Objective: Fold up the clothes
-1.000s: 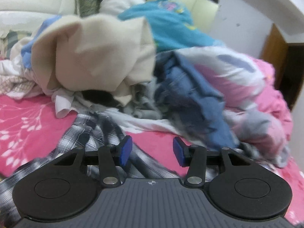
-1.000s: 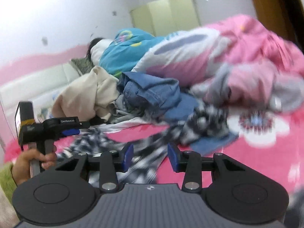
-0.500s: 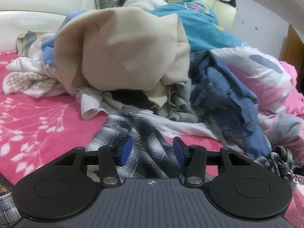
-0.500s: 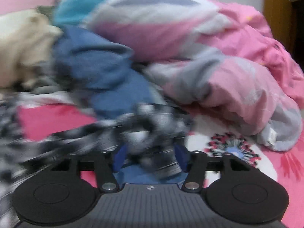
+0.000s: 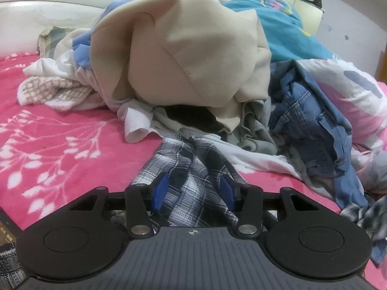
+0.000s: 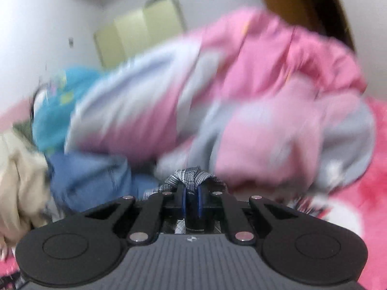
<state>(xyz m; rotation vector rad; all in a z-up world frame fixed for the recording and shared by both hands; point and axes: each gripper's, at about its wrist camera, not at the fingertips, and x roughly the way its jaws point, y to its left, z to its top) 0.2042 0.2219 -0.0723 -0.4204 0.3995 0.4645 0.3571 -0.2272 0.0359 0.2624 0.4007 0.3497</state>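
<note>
A black-and-white plaid shirt (image 5: 188, 169) lies spread on the pink bedspread (image 5: 60, 145), in front of a heap of clothes. My left gripper (image 5: 192, 191) hovers low over its near part, open, with plaid cloth lying between the blue pads but not pinched. In the blurred right wrist view, my right gripper (image 6: 191, 200) is closing, its pads nearly together on a bunched end of the plaid shirt (image 6: 191, 176), which sticks out above the fingertips.
The heap holds a large beige garment (image 5: 183, 55), denim jeans (image 5: 312, 120), a teal garment (image 5: 285, 29) and white and grey pieces. A pink and grey quilt (image 6: 266, 96) bulks on the right. A white headboard (image 5: 48, 17) stands behind.
The left gripper came closer and lower over the plaid shirt, still open. The right gripper swung right, took a bunch of plaid cloth between wide jaws, then closed on it.
</note>
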